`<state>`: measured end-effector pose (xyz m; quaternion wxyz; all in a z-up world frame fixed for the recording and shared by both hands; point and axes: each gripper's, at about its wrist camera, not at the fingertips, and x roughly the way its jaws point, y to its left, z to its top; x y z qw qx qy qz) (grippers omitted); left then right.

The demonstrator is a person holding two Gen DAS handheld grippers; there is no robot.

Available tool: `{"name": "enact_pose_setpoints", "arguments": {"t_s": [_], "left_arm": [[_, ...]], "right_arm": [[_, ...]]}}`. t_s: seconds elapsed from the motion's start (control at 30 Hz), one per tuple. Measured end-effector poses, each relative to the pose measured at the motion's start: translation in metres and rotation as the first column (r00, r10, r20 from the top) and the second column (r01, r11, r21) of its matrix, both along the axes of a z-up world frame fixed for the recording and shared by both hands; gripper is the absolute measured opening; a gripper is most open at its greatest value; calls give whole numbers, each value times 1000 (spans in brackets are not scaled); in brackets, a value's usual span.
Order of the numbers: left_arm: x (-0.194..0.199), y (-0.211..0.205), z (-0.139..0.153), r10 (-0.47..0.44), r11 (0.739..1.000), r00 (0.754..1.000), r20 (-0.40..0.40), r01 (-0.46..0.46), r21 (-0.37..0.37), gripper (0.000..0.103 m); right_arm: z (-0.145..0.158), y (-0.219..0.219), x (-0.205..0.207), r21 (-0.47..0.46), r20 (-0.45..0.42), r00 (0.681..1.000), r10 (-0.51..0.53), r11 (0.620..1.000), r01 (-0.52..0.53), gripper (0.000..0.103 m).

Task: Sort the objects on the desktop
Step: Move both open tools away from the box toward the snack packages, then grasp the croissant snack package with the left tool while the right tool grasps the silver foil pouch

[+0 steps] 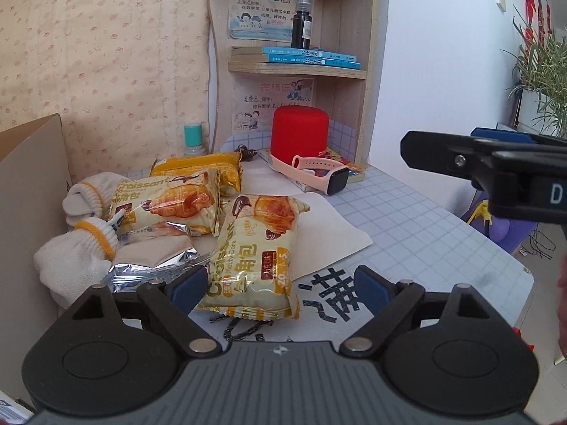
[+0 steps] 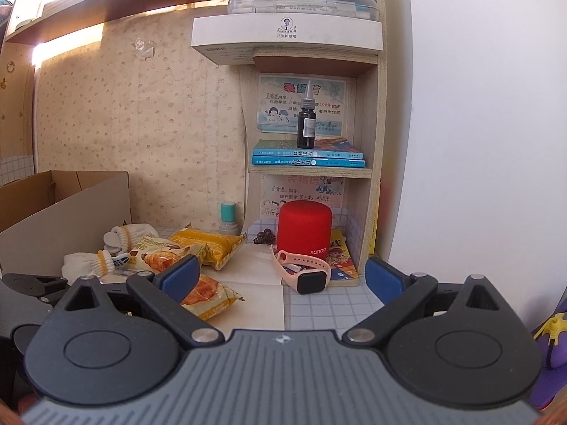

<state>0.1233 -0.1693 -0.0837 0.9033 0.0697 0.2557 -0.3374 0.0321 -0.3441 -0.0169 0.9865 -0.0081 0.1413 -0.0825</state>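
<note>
Unsorted on tabletop [image 1: 407, 212]: croissant packs [image 1: 253, 248] at 12 o'clock, gloves [image 1: 76, 265] at 10, watch [image 2: 308, 276]. My left gripper [image 1: 280, 283] and right gripper [image 2: 281, 278] both gape, empty.

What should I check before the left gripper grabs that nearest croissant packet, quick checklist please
1. Left gripper open: ok, jaws spread wide.
2. Packet between the pads: not ok, the nearest croissant packet sits against the left pad, off centre.
3. Packet free of neighbours: cannot tell, its left edge meets the torn silver wrapper.
4. Right gripper empty and open: ok.
5. Right gripper clear of the path: ok, in the left view it hangs off to the right, above the desk.
6. Cardboard box open to take things: ok, though whether it is the right destination cannot be told.
</note>
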Motion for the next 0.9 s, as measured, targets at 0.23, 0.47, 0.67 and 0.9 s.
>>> {"name": "enact_pose_setpoints", "arguments": {"t_s": [0.23,0.47,0.67,0.9], "left_arm": [[31,-24,0,86,996,995,-40,-86,11,92],[29,-35,-7,54,996,998,-37,-51,70,56],[8,-9,-6,46,996,999,-7,-45,74,50],[-28,35,-8,58,994,998,26,-61,90,51]], "right_arm": [[1,4,2,12,-5,1000,2,1000,-2,97],[5,4,3,3,0,1000,-6,1000,6,97],[5,4,5,21,-13,1000,14,1000,-14,97],[-3,38,39,80,-76,979,188,980,-182,97]]}}
